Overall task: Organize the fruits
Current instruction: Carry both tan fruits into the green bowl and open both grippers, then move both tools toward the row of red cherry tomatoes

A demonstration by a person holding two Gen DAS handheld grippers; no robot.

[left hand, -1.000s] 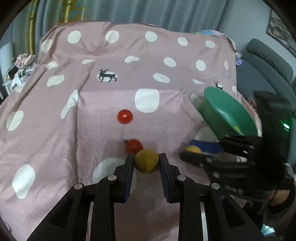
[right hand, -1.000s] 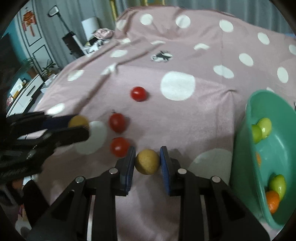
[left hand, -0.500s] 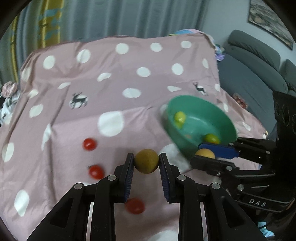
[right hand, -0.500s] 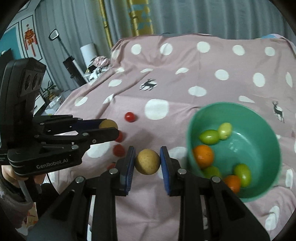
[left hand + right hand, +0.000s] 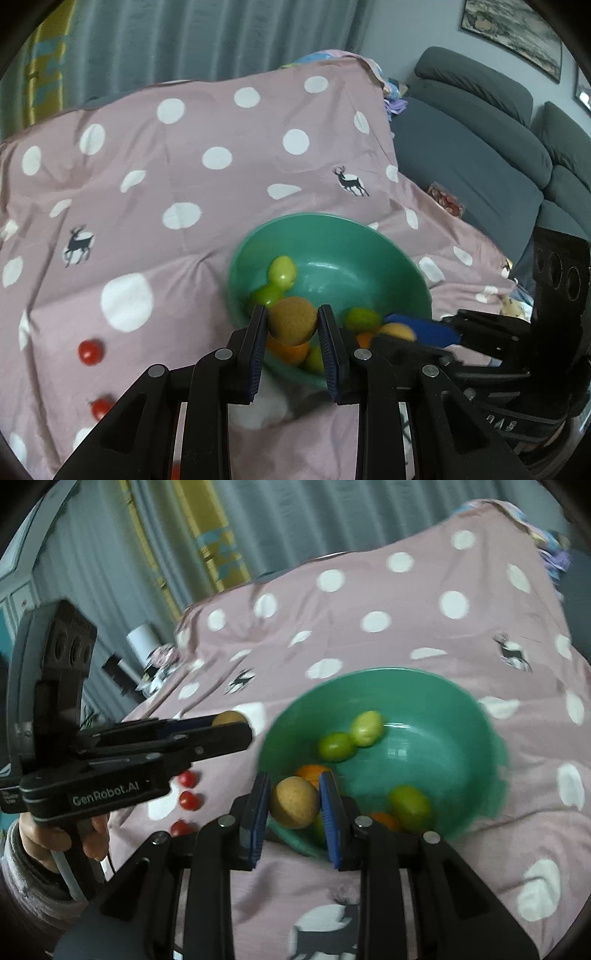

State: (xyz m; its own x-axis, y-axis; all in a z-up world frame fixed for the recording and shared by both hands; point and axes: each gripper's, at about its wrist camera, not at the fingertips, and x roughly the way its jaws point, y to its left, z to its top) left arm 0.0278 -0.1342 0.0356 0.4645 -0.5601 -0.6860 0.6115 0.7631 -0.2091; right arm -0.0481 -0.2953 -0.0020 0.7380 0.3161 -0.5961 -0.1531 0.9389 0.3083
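Left hand-held gripper [image 5: 291,325] clamped on a round brown rough-skinned fruit [image 5: 292,320], blue-padded jaws pressed against both sides, held above the near rim of the wide green plastic bowl [image 5: 369,254]. Right hand-held gripper [image 5: 293,805] likewise closed around a round tan speckled fruit [image 5: 294,802], poised over the bowl's near-left edge.

Inside the bowl: two pale green oval fruits [image 5: 351,736] touching each other toward the far-left side, another green oval fruit [image 5: 410,806] near the front, and orange round fruits [image 5: 312,771] partly hidden behind the jaws.

Bowl resting on a pink polka-dot cloth with deer prints [image 5: 184,177] draped over the surface. Three small red tomatoes [image 5: 188,800] lying on the cloth well left of the bowl, in a loose line, apart from one another.

Grey sofa [image 5: 480,140] at the right beyond the cloth; grey-blue curtains [image 5: 207,37] behind.
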